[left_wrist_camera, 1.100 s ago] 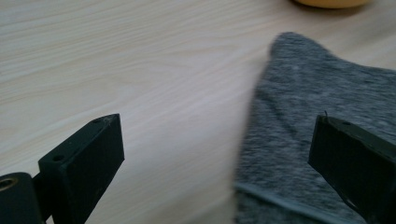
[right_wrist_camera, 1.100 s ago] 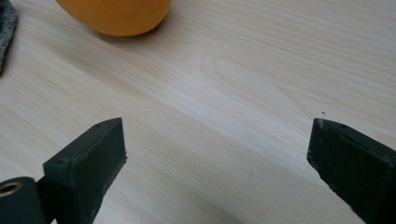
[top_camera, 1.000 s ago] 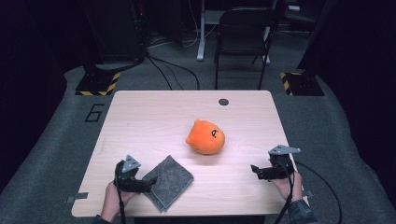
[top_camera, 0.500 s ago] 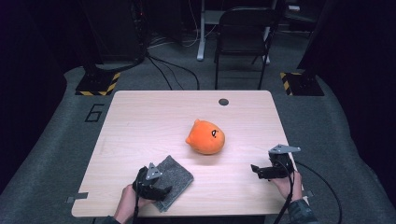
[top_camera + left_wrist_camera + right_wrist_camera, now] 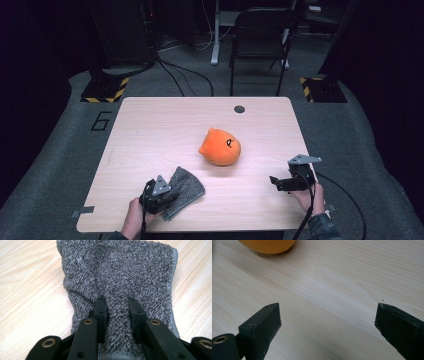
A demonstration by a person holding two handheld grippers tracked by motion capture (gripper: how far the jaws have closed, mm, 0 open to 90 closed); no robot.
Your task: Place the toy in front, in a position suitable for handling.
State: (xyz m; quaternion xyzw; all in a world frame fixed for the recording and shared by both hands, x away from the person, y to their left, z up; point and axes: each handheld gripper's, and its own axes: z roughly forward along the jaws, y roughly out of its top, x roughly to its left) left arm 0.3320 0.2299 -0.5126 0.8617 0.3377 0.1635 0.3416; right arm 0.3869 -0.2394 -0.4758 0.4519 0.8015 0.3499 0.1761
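Fingers [image 5: 101, 312] of my left gripper [image 5: 116, 302] have just been closing and now pinch a raised fold of the grey towel [image 5: 125, 272], which lies flat on the surface [image 5: 150, 135] near its front edge. My right gripper [image 5: 328, 315] gapes wide, holding nothing. Towel's near hem is cut off behind the fingers.

readable text: numeral "6" | on: grey floor mat [image 5: 101, 121], left of the table [image 5: 150, 125]

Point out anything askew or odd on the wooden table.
The grey terry cloth lies crooked near the table's front edge, a ridge of it bunched between the left gripper, whose jaws have just been closing. The orange plush toy looks undisturbed.
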